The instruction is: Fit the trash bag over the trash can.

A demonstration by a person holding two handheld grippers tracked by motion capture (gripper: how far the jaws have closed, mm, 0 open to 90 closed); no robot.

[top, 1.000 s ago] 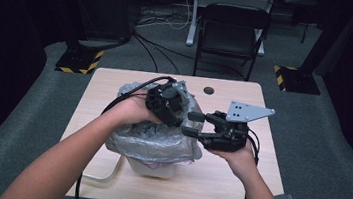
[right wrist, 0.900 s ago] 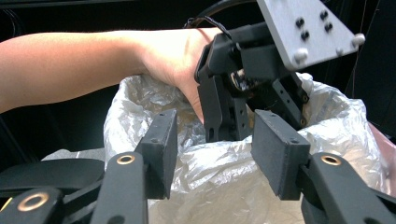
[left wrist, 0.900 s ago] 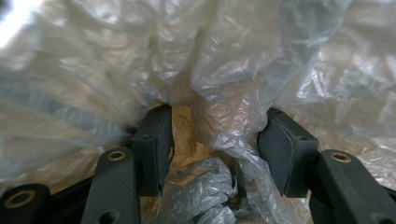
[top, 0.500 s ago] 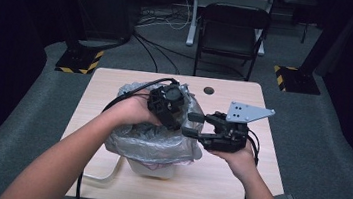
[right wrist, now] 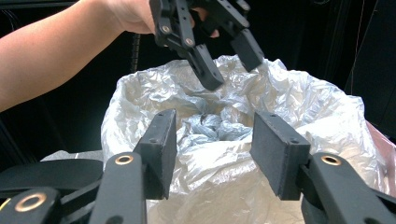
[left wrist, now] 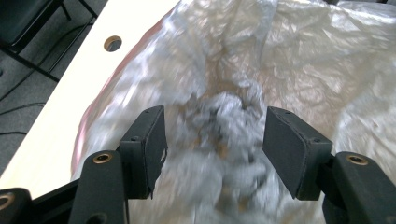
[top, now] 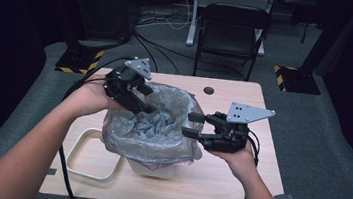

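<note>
A small white bin (top: 152, 169) stands mid-table, lined with a translucent grey plastic bag (top: 153, 127) whose mouth is spread wide and whose middle is crumpled (left wrist: 229, 112). My left gripper (top: 148, 100) hangs over the bag's far-left rim and points down into it. Its jaws have just been opening and stand open with nothing between them (left wrist: 215, 116). It also shows from across the bag (right wrist: 233, 70). At the bag's right rim my right gripper (top: 189, 124) is held level and open. Its jaws (right wrist: 215, 116) face the bag (right wrist: 289, 102) and grip nothing.
A white rectangular frame (top: 81, 164) lies on the wooden table (top: 235, 186) left of the bin. A cable hole (top: 209, 90) sits near the table's far edge. A black chair (top: 232, 30) stands behind the table. Cables trail off the left side.
My left gripper has risen out of the bag and moved toward its far-left rim. The bag's mouth now shows open. The right gripper has stayed where it was.
</note>
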